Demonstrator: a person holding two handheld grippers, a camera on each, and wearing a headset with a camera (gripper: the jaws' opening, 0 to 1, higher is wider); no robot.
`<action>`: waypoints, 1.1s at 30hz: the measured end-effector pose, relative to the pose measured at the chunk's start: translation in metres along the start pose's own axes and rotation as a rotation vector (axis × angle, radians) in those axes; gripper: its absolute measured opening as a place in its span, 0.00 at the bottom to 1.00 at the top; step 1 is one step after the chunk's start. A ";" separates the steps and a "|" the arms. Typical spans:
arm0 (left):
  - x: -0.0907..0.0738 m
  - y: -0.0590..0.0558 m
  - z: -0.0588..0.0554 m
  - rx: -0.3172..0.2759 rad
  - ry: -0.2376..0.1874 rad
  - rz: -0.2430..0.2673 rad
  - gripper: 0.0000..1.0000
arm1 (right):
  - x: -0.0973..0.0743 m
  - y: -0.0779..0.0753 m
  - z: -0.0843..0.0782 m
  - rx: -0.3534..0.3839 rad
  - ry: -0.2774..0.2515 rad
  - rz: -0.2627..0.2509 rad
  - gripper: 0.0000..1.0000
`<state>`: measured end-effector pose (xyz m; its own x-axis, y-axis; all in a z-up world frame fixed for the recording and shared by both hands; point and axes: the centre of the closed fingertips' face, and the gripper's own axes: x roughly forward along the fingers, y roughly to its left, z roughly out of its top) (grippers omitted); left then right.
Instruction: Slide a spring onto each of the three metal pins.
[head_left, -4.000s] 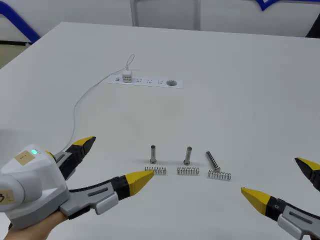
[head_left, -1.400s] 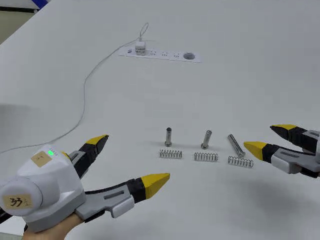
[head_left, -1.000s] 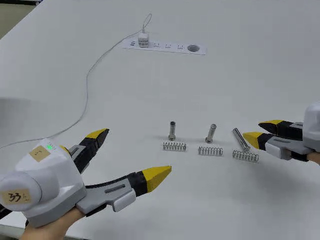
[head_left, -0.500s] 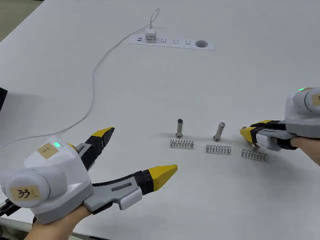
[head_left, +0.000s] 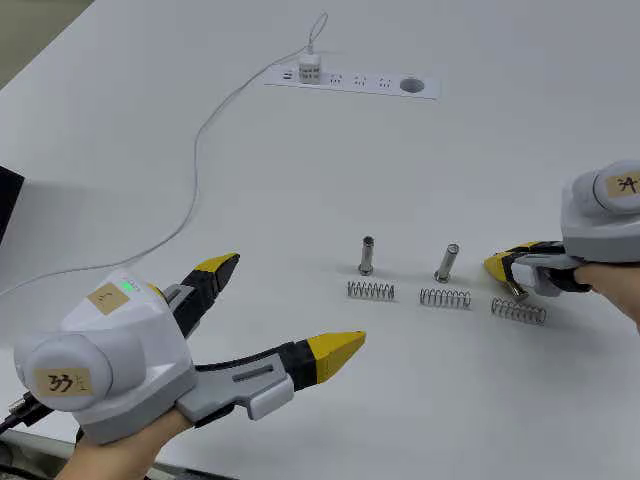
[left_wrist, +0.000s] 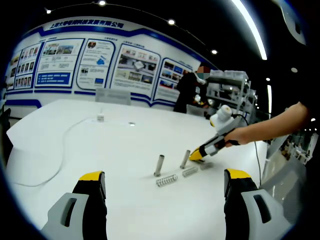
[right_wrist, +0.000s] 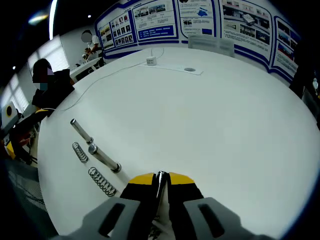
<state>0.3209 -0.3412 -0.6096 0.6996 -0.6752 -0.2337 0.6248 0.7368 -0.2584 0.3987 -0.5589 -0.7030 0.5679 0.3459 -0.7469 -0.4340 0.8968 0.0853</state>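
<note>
Clamping the rightmost pin (right_wrist: 161, 179) in the right gripper (head_left: 498, 268), with its spring (head_left: 518, 311) just at 5 o'clock, lengthwise 9-to-3

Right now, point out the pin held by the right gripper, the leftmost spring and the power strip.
Held pin (right_wrist: 160, 182): right gripper view, on its exposed shaft.
Leftmost spring (head_left: 370, 290): head view, on its middle coils.
Power strip (head_left: 352, 81): head view, on its top face.
</note>
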 end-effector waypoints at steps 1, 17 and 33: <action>0.000 0.000 0.000 -0.001 0.000 0.000 1.00 | 0.000 0.001 0.001 0.001 -0.003 0.004 0.11; 0.002 -0.005 -0.002 0.005 0.004 -0.023 1.00 | -0.007 -0.003 -0.004 -0.004 0.014 -0.012 0.08; 0.003 -0.006 -0.004 0.001 0.011 -0.029 1.00 | -0.023 -0.008 0.004 -0.037 -0.047 -0.031 0.07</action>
<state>0.3177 -0.3476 -0.6120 0.6774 -0.6965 -0.2367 0.6451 0.7171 -0.2639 0.3920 -0.5731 -0.6835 0.6134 0.3311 -0.7171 -0.4406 0.8969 0.0373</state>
